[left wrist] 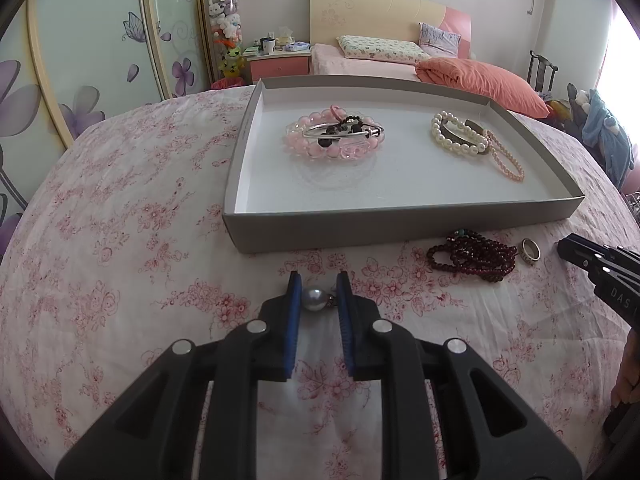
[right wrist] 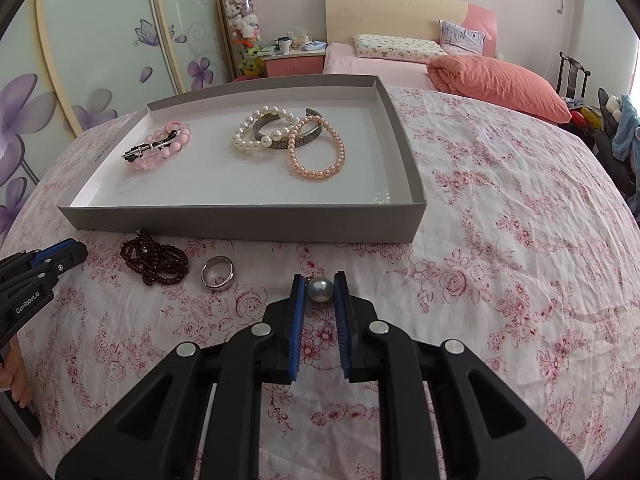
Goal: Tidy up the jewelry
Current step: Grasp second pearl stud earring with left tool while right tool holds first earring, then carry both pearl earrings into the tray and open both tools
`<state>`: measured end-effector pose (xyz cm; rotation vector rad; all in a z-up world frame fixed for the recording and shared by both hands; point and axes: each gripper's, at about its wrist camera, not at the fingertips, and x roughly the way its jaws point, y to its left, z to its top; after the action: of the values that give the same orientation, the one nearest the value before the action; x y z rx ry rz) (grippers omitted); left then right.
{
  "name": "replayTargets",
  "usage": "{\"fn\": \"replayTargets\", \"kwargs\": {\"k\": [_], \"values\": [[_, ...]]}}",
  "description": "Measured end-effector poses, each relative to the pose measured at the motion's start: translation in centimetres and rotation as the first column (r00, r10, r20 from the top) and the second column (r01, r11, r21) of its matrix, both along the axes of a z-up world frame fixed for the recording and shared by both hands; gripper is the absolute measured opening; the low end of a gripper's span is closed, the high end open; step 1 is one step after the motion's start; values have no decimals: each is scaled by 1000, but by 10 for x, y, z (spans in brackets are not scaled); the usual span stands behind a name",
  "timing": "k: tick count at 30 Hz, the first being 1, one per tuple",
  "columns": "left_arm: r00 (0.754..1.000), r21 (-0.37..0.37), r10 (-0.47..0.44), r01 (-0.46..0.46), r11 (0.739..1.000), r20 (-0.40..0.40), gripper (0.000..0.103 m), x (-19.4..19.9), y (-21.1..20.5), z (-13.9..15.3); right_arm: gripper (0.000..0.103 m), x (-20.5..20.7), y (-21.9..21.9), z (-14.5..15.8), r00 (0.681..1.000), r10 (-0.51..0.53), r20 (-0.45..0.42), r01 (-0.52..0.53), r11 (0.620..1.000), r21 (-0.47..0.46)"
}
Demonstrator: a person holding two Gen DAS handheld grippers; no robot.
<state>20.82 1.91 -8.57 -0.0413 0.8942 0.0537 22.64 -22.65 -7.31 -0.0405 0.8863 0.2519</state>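
Note:
My left gripper (left wrist: 318, 283) is shut on a grey pearl earring (left wrist: 316, 300), just above the floral bedspread. My right gripper (right wrist: 319, 281) is shut on a matching grey pearl earring (right wrist: 320, 290). Ahead of both lies a shallow grey box tray (left wrist: 400, 228) (right wrist: 240, 222). Inside it are a pink bead bracelet with a silver bangle (left wrist: 334, 136) (right wrist: 160, 148), a white pearl bracelet (left wrist: 452, 136) (right wrist: 260, 132), a metal cuff (right wrist: 288, 136) and a peach pearl bracelet (left wrist: 506, 158) (right wrist: 316, 148). In front of the tray lie dark red beads (left wrist: 472, 256) (right wrist: 156, 262) and a silver ring (left wrist: 530, 250) (right wrist: 218, 274).
The work surface is a bed covered with a pink floral cloth (right wrist: 500, 240). Beyond it stand a second bed with an orange quilt (right wrist: 500, 80), a pink nightstand (right wrist: 294, 62) and wardrobe doors (right wrist: 100, 60). A chair piled with clothes (right wrist: 616, 136) is at the right.

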Motion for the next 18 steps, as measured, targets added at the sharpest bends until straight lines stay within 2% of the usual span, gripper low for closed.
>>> {"fn": "replayTargets", "kwargs": {"k": [11, 13, 18], "values": [[1000, -13, -5, 5, 1000, 3, 17, 0, 0, 0, 15, -1, 1, 1, 1000, 2, 7, -2, 1000, -3], [1000, -34, -11, 11, 999, 9, 16, -1, 4, 1, 15, -7, 1, 7, 999, 5, 48, -5, 1000, 9], [1000, -29, 7, -6, 1000, 24, 16, -11, 10, 3, 15, -26, 7, 24, 986, 38, 162, -40, 999, 5]]}}
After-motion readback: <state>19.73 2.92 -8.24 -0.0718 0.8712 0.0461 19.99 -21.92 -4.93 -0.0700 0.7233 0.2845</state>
